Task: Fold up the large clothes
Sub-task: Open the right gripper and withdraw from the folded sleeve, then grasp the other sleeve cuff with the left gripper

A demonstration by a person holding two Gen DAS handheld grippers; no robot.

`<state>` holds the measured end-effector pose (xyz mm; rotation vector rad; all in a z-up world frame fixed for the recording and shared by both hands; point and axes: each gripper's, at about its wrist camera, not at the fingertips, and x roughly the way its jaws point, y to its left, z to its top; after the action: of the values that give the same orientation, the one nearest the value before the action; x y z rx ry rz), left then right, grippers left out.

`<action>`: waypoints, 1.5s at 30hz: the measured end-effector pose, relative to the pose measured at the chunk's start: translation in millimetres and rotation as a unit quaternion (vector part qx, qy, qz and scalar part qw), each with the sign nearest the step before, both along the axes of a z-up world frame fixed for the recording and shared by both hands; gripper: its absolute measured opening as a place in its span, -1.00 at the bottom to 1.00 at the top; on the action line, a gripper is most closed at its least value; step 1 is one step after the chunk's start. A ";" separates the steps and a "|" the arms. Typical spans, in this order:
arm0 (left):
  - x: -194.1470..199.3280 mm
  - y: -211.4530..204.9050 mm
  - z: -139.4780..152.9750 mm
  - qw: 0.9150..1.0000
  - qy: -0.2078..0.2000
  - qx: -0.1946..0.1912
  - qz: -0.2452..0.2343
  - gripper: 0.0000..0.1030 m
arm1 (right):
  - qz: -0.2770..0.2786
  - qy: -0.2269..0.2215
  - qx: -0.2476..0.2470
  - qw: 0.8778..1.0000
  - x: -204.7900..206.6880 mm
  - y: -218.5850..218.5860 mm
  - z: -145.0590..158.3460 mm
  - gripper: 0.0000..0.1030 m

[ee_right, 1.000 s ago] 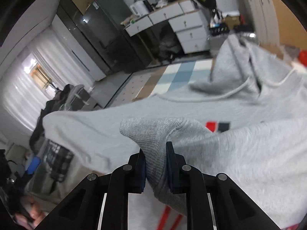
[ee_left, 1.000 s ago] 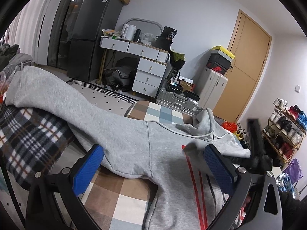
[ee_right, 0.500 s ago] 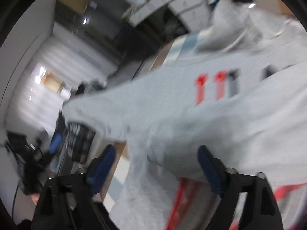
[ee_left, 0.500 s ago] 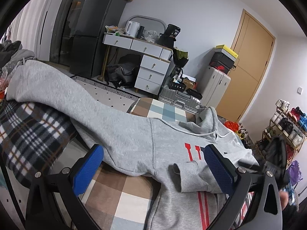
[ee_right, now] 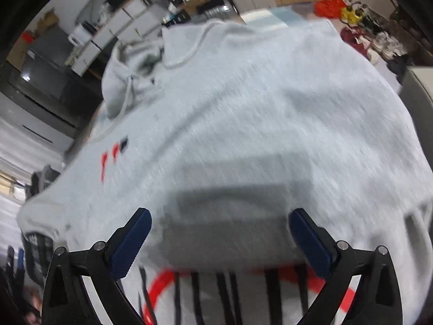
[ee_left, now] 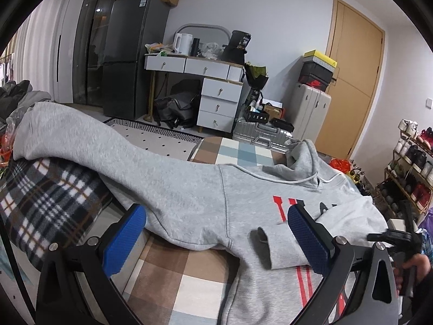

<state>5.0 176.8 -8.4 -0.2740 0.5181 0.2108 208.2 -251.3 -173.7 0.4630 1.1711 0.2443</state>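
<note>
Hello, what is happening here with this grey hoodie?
A person is folding a grey hoodie on a checked cover, with a gripper in each hand. One sleeve lies folded across the chest; the other sleeve is spread out. The right gripper and left gripper are open, holding nothing.

Home: fridge (ee_left: 132,54), shoe rack (ee_left: 411,168)

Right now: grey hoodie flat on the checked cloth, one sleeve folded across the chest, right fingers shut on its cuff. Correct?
Not quite. The right gripper is open, nothing pinched between its fingers; the right wrist view shows that. The cuff lies free on the hoodie, seen in the left wrist view. The rest holds: hoodie flat on the checked cloth, one sleeve folded across the chest.
</note>
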 end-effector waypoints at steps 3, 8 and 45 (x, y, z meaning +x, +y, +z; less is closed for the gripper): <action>1.7 2.0 -4.1 1.000 0.018 0.007 0.019 0.98 | -0.004 -0.053 0.053 0.997 -32.4 0.0 23.5 1.00; -0.9 1.2 -4.5 0.998 0.015 0.033 0.043 0.98 | 0.024 -0.169 0.137 0.976 -113.4 32.2 74.3 1.00; -27.0 294.3 -42.1 0.904 0.020 -0.404 0.137 0.98 | 0.111 -0.369 0.046 0.922 -239.6 99.0 110.8 1.00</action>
<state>-22.0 471.1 -50.5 -1.1634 0.5880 0.2671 -31.3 -152.2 -62.9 0.2739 0.4661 0.6138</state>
